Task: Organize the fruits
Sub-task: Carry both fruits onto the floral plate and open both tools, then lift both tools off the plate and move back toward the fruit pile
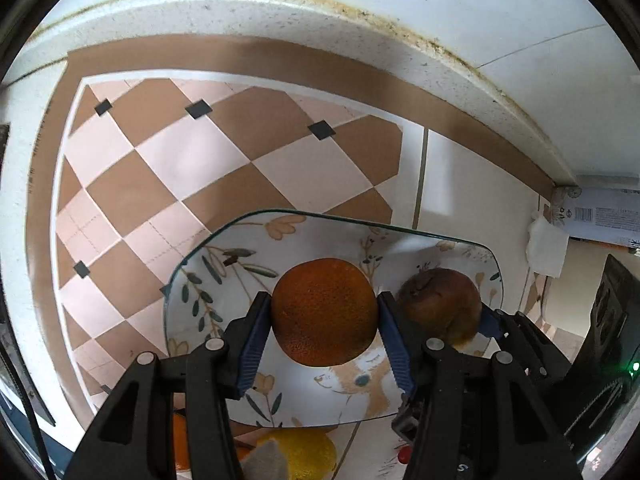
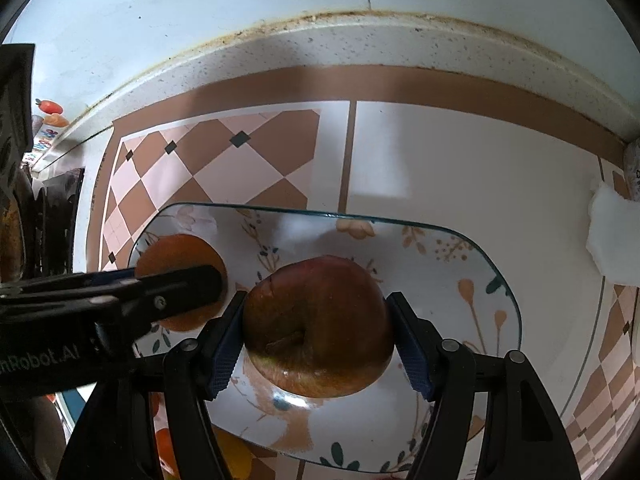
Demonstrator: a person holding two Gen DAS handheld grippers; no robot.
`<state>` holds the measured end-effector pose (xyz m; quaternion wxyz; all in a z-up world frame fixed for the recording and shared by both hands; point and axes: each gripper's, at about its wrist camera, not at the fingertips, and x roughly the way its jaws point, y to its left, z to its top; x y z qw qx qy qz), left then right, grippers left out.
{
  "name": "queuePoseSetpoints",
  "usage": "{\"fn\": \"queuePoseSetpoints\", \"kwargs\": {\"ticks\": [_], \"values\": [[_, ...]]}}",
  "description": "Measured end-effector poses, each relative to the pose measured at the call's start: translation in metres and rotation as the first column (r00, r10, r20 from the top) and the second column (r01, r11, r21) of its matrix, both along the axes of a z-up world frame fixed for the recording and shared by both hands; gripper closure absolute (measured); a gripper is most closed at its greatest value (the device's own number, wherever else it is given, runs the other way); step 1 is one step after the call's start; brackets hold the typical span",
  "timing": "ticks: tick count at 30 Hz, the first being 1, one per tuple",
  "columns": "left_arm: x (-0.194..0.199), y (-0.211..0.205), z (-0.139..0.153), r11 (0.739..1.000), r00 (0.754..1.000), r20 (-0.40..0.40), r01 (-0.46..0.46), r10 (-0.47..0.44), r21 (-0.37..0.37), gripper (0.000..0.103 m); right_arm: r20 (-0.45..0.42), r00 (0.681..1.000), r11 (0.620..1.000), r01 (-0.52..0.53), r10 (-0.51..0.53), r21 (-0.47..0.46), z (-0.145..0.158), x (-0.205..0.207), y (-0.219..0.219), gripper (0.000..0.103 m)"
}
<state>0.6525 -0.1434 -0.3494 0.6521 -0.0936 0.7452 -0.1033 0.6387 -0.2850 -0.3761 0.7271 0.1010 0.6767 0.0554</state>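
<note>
A glass plate [image 1: 224, 248] [image 2: 440, 248] printed with flowers and a deer lies on the counter. My left gripper [image 1: 323, 296] points down over it, its blue pads [image 1: 256, 332] pressed on both sides of an orange [image 1: 324, 312]. Beside it to the right, a reddish-brown apple [image 1: 440, 304] [image 2: 316, 328] sits low on the plate between the pads of my right gripper [image 2: 317, 296], which touch its sides. From the right wrist view, the left gripper [image 2: 160, 300] crosses in front of the orange [image 2: 176, 256] and hides its middle.
A checkered brown and pink mat [image 1: 160, 168] [image 2: 200, 172] covers the counter under the plate. A lemon [image 1: 304, 452] and another orange fruit [image 1: 180, 440] lie near the plate's front edge. White tissue [image 1: 546, 248] [image 2: 612, 236] sits at right. The raised counter rim [image 1: 280, 12] and wall close the back.
</note>
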Motion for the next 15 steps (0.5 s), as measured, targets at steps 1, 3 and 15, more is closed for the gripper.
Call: {"fn": "queuePoseSetpoints", "kwargs": {"ticks": [1,3,15], "values": [[0.000,0.000,0.001,1.000,1.000,0.006,0.002,-0.002,0.008,0.052,-0.009,1.000,1.000,-0.002,0.002,0.009,0.000,-0.001,-0.003,0.028],[0.000,0.003,0.002,1.000,1.000,0.004,-0.008,0.008,0.004,0.051,-0.008,1.000,1.000,0.006,-0.006,0.020,0.002,-0.002,-0.007,0.015],[-0.022,0.023,0.035,0.989,0.989,0.147,0.002,-0.024,0.148,0.024,0.026,0.998,0.997,0.055,-0.054,-0.062,0.037,-0.035,-0.018,0.015]]}}
